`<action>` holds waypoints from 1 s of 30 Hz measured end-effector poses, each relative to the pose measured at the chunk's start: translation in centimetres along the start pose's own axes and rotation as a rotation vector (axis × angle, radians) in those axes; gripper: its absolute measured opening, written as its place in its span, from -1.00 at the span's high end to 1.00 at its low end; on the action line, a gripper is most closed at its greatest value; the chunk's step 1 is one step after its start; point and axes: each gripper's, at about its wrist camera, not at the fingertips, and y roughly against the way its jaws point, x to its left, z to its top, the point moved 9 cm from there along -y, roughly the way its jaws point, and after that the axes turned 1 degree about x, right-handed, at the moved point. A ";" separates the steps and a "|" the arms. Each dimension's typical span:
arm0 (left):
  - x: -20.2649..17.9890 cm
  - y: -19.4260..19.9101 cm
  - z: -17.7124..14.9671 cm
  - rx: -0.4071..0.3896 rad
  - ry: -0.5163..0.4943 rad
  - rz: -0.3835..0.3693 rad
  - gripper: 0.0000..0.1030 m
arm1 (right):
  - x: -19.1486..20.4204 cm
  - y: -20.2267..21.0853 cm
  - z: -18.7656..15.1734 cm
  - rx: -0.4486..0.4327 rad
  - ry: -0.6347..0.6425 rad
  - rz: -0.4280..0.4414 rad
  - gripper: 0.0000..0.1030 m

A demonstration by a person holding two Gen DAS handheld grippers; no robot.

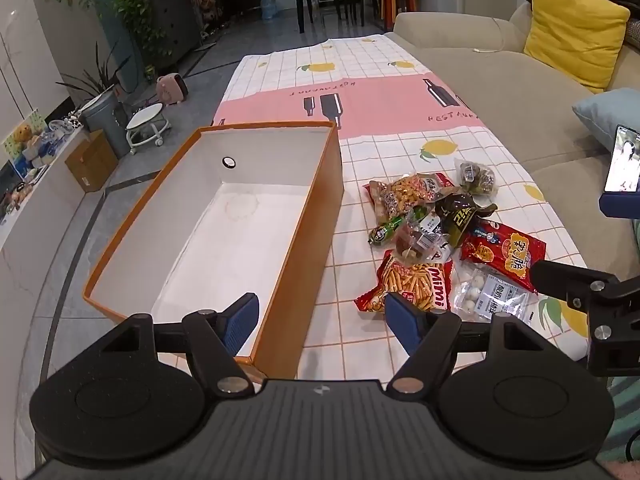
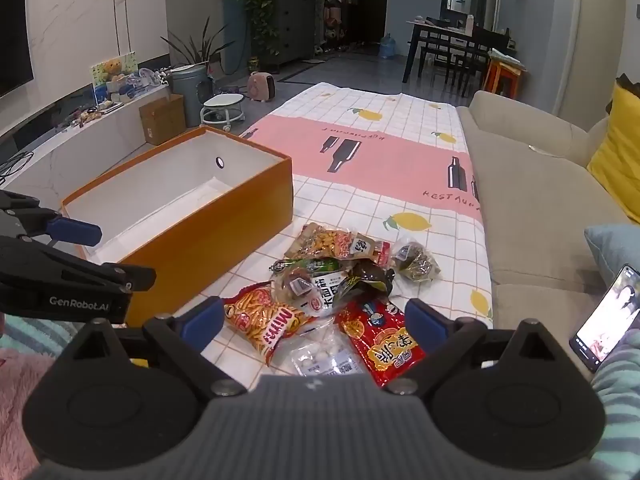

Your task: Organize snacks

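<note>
Your left gripper [image 1: 322, 320] is spread wide and empty, straddling the orange box's [image 1: 312, 248] near corner. Your right gripper [image 2: 316, 326], also spread and empty, hangs over the snack pile [image 2: 340, 292]. Only its view shows bare tablecloth [image 2: 400, 160] beyond.

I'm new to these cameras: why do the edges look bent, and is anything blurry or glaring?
Left wrist view: fisheye bows the orange box and sofa; dark corners, snacks sharp. Right wrist view: same bending, dim room behind, glare on the red snack bag, and the phone screen is washed out.
</note>
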 end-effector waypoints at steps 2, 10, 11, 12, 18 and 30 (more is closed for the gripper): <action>0.0 0.0 0.1 -0.005 -0.002 -0.002 -0.64 | 0.0 0.0 0.1 -0.003 0.005 -0.006 -0.83; 0.1 0.0 -0.2 0.014 0.030 -0.039 -0.58 | -0.2 0.1 0.0 0.000 0.000 -0.005 -0.84; 0.1 0.0 -0.1 0.015 0.038 -0.045 -0.58 | -0.1 0.1 0.0 0.000 0.003 -0.007 -0.85; 0.2 0.0 -0.2 0.011 0.043 -0.047 -0.58 | 0.0 -0.1 0.0 0.001 0.002 -0.008 -0.86; 0.1 -0.2 -0.2 0.008 0.055 -0.044 -0.58 | -0.1 -0.1 0.0 0.004 0.006 -0.010 -0.87; 0.2 -0.1 -0.2 0.009 0.055 -0.045 -0.58 | -0.2 -0.1 0.2 0.006 0.011 -0.018 -0.89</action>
